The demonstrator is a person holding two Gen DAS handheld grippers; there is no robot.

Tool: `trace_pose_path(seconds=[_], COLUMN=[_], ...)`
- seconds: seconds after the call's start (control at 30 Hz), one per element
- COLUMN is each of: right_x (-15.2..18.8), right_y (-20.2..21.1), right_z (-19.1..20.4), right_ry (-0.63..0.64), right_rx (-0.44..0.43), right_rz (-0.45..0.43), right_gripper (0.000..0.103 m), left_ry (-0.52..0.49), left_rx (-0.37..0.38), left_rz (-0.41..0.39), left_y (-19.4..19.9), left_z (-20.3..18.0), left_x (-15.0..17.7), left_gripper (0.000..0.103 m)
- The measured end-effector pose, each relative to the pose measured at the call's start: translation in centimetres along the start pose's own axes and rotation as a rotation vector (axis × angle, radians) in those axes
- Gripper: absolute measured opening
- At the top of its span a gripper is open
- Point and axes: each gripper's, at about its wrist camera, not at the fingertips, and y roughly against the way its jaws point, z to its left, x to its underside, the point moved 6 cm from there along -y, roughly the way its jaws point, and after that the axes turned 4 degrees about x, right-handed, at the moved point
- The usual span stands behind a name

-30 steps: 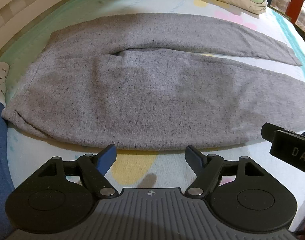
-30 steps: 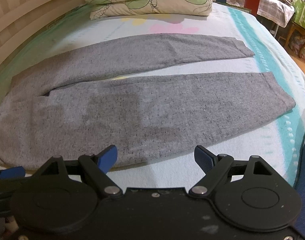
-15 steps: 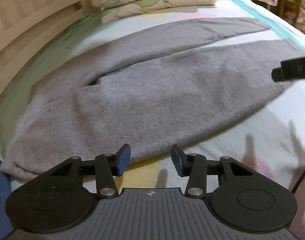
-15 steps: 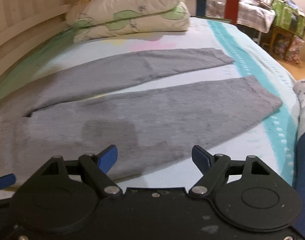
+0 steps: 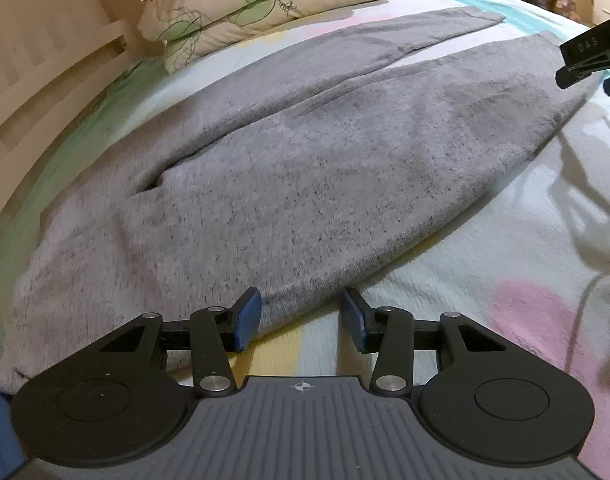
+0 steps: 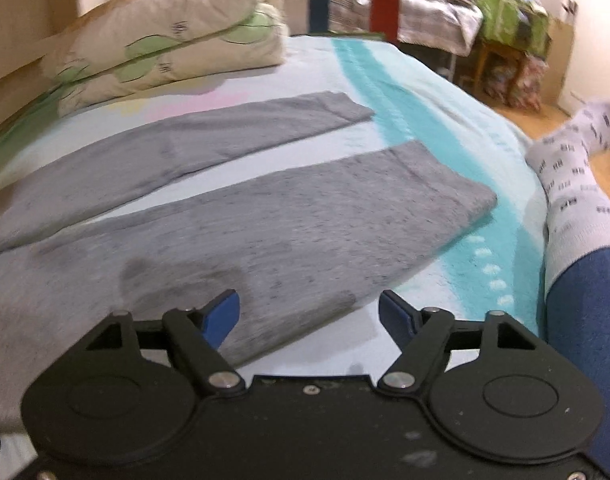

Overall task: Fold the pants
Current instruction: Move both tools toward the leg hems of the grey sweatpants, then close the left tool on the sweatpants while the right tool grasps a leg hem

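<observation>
Grey pants (image 5: 305,168) lie flat on the bed with both legs spread apart toward the far right. My left gripper (image 5: 301,316) is open and empty, low at the near edge of the pants by the hip. My right gripper (image 6: 309,312) is open and empty at the near edge of the near leg (image 6: 305,232). The far leg (image 6: 209,136) lies beyond it. The body of the right gripper (image 5: 593,52) shows at the right edge of the left wrist view.
Stacked pillows (image 6: 165,48) sit at the head of the bed, with a wooden headboard (image 5: 45,64) on the left. The person's socked foot (image 6: 573,184) and blue trouser leg (image 6: 585,320) rest at the bed's right edge. Clutter (image 6: 505,32) stands beyond the bed.
Both grippers have dropped lower and swung toward the right, closer to the near edge of the pants. The left jaws have narrowed somewhat. The pants have not moved.
</observation>
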Motion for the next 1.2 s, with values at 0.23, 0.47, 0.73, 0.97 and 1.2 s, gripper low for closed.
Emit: trace_pose_path(seconds=[0.23,0.47,0.73,0.97,1.2], right_x=[0.2,-1.6,-1.4,-3.5,-5.4], right_y=[-3.6,-5.2,-4.4,-4.0,-2.7], right_z=[-3.1,-3.8,-2.7,-0.8,0.0], right_ry=[-0.182,-0.253,-0.153,-0.065,-0.05], right_rx=[-0.068,-0.109,-0.088,-0.078,-0.097], right_rz=[0.112,0.141,0.134,0.094,0.045], right_gripper=[0.025,0.025,0.026,0.01,0.01], left_ry=[-0.013,-0.009,-0.01,0.044,0.11], left_rx=[-0.002,-0.001,-0.008,0.066,0.07], left_rz=[-0.012,-0.009,-0.017,-0.028,-0.12], left_y=[-0.5,-0.6,-0.6,-0.9,0.5], left_z=[0.0,-0.1,-0.1,0.2,2.8], left_x=[-0.3,-0.6,-0.6,-1.1,-3.8], left_gripper=[0.045,0.044,0.043,0.009,0.006])
